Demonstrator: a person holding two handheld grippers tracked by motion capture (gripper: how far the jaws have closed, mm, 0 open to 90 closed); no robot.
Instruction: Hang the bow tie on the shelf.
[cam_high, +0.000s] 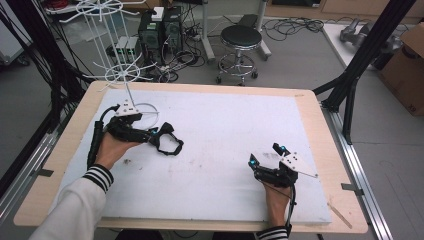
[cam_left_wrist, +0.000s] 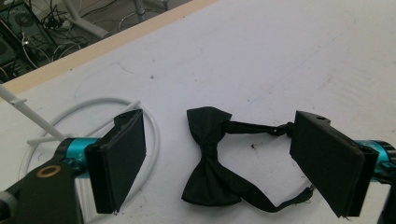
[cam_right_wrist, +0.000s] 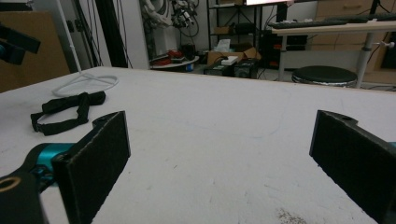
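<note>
Here, bow tie (cam_left_wrist: 212, 158) lies mid-mat — left tool (cam_left_wrist: 219, 165) straddling it.

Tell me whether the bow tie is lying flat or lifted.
Lying flat: the bow tie rests on the white table, between the left gripper pads, untouched.

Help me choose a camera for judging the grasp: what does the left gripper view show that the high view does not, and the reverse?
Left gripper view: the bow tie's pinched centre knot and thin strap, lying between the open jaws, untouched.
High view: the right gripper open on the white mat, a black stool beyond the table, and the wire rack's upper spokes.
Both: the bow tie, the left gripper, the rack's white base ring.
</note>
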